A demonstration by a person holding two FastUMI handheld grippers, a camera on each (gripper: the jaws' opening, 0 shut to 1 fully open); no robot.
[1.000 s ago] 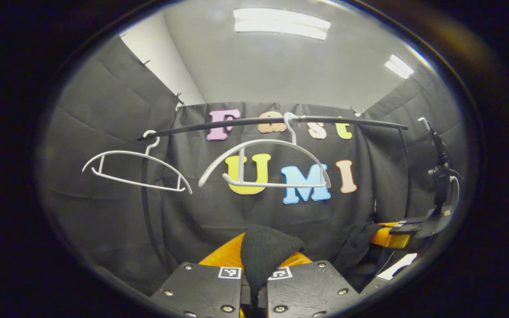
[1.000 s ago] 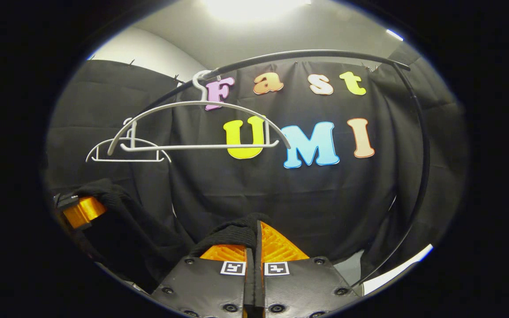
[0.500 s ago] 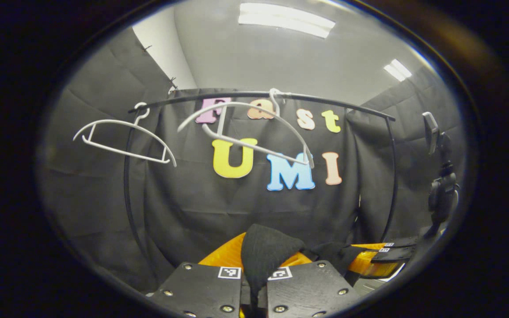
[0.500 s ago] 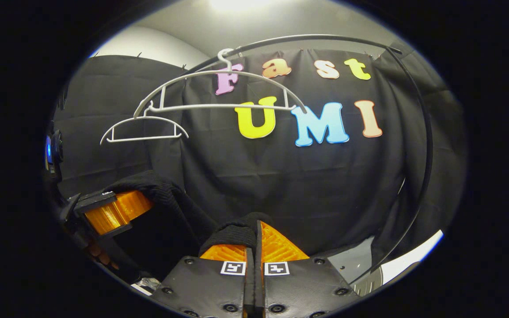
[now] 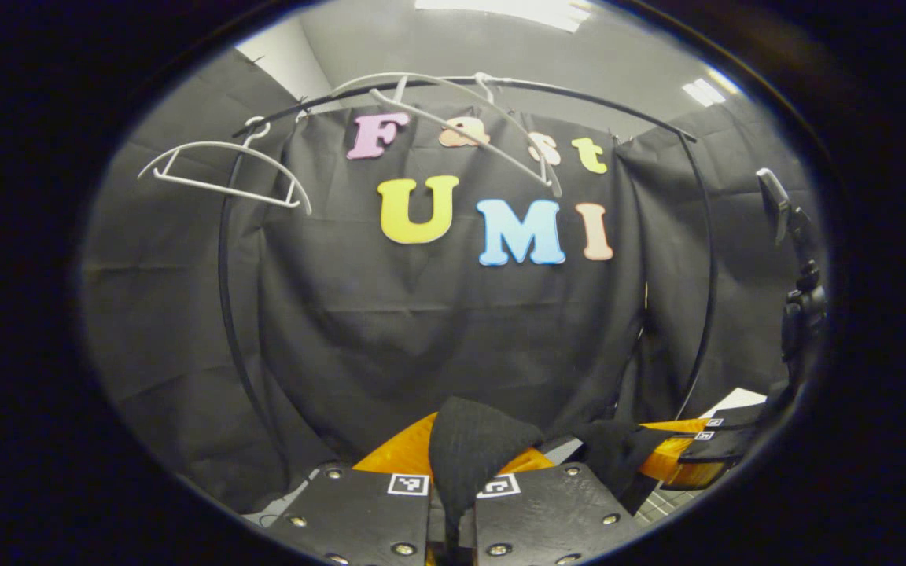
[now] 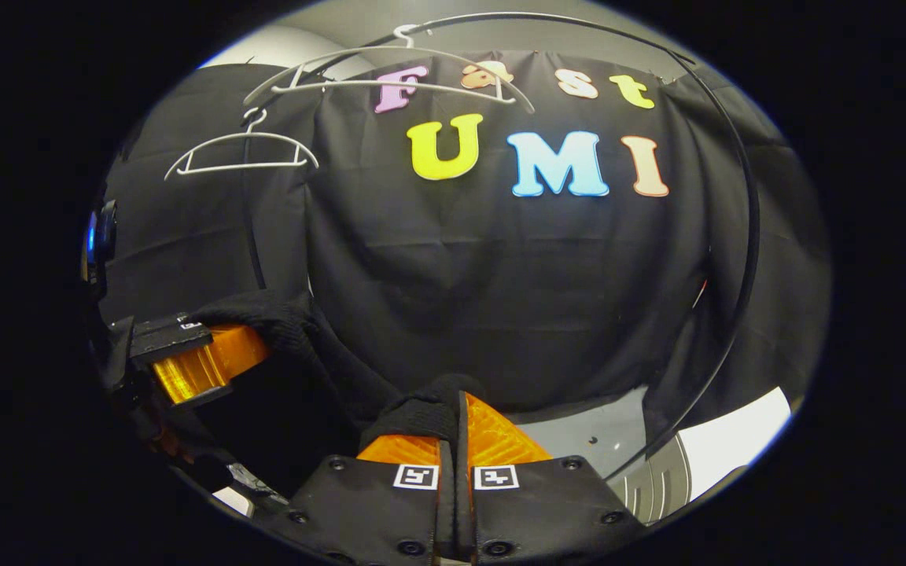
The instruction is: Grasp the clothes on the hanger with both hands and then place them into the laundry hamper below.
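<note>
Below the rail (image 5: 500, 82), both tools, left (image 5: 453, 456) and right (image 6: 453, 417), pinch the black garment (image 5: 469, 448) between their fingers.

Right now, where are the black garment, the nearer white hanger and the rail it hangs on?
black garment (image 6: 296, 362): right gripper view, on the fabric stretched between the two grippers.
nearer white hanger (image 6: 390, 56): right gripper view, on its curved top arm.
rail (image 5: 579, 90): left gripper view, on the bar's right stretch.

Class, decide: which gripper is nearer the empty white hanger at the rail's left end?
Left. In the right gripper view the left gripper sits below that hanger; the right gripper is off to its right. Both clamp the black garment.
</note>
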